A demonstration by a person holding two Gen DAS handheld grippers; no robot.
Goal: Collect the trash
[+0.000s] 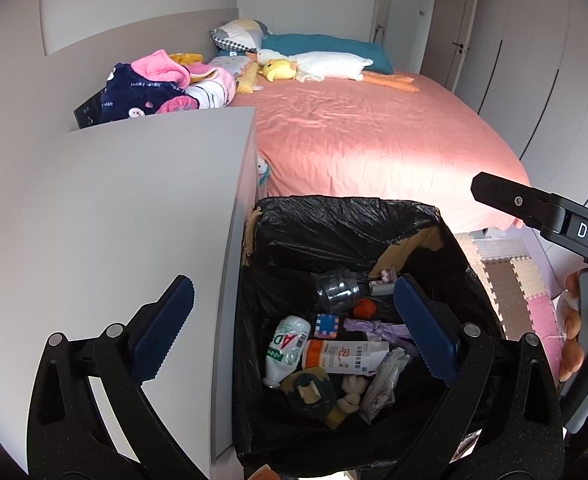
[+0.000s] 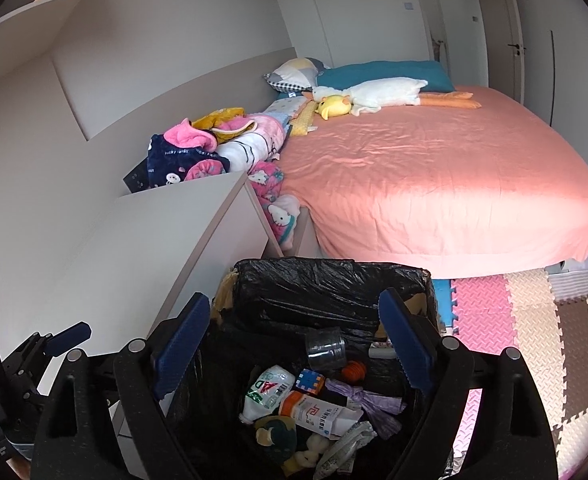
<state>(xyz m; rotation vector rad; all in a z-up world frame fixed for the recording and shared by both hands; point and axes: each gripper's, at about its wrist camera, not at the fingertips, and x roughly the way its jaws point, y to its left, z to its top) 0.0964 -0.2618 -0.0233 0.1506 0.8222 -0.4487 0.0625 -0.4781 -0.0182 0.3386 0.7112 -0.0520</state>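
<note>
**Both grippers hang open above the lined bin**

The left gripper (image 1: 294,328) tilts downward over the trash bin (image 1: 446,240), its blue fingers (image 1: 162,328) spread wide with nothing between them; one finger shows against the grey cabinet top (image 1: 134,200), the other against the bin's opening. The right gripper (image 2: 294,344) tilts down at a similar slant, its jaws also set wide and empty, framing the bin (image 2: 326,280) from just above; in the left wrist view its black body (image 1: 554,216) reaches in from the right edge, with the person's hand (image 1: 574,332) wrapped around its handle.

The bin stands on the floor between the cabinet and the foam floor mat (image 2: 534,340), at the foot of the bed (image 2: 434,176); a black bag lines it. Inside lies the collected trash: a white bottle (image 1: 286,344) with green lettering, an orange-and-white carton (image 1: 346,356), a clear plastic cup (image 1: 338,288), a small orange ball (image 1: 364,308), a chequered cube (image 1: 326,326) and a purple wrapper (image 1: 374,328); none touches either gripper.
</note>
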